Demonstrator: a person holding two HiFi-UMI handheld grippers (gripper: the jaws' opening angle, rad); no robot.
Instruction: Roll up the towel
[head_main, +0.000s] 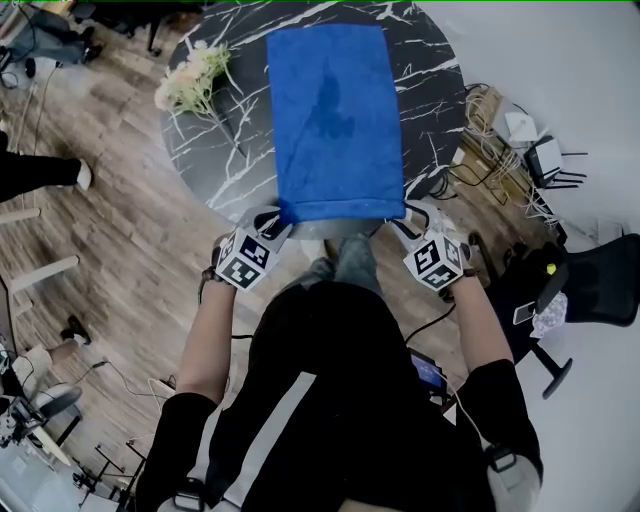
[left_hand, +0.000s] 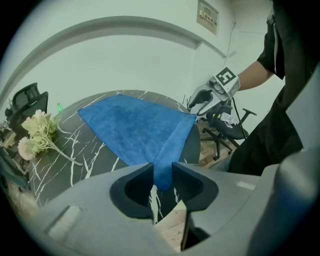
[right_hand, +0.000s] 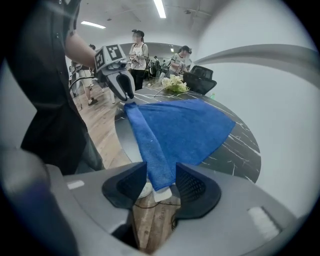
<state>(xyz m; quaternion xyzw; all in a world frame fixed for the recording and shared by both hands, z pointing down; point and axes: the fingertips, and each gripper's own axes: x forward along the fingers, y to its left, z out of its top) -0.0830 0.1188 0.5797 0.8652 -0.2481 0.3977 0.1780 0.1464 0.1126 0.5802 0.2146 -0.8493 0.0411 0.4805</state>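
Seen from above, a person stands at the near edge of a round black table (head_main: 430, 90) with white marble veining, holding a gripper in each hand. A bright blue towel (head_main: 335, 110) lies flat and lengthwise on the table, stretching away from the person, with its near short edge reaching the table's rim. That near edge is turned up into a narrow band that runs between the two grippers. The left gripper (head_main: 272, 222) is at the towel's near left corner and the right gripper (head_main: 412, 222) is at the near right corner. In the left gripper view, the left gripper (left_hand: 162, 170) has the towel (left_hand: 130, 130) corner filling the narrow gap between its jaws, which appear to be clamped on the cloth. In the right gripper view, the right gripper (right_hand: 161, 175) has its jaws parted around the other corner of the towel (right_hand: 185, 130). The cloth hangs between them with thin slivers of space at its sides, so it is not pinched. A small white label (right_hand: 161, 194) dangles from that corner. A bunch of pale flowers (head_main: 190, 80) lies on the table to the left of the towel, clear of it. The floor (head_main: 120, 230) is wood plank, and a black office chair (head_main: 590, 280) stands to the person's right.
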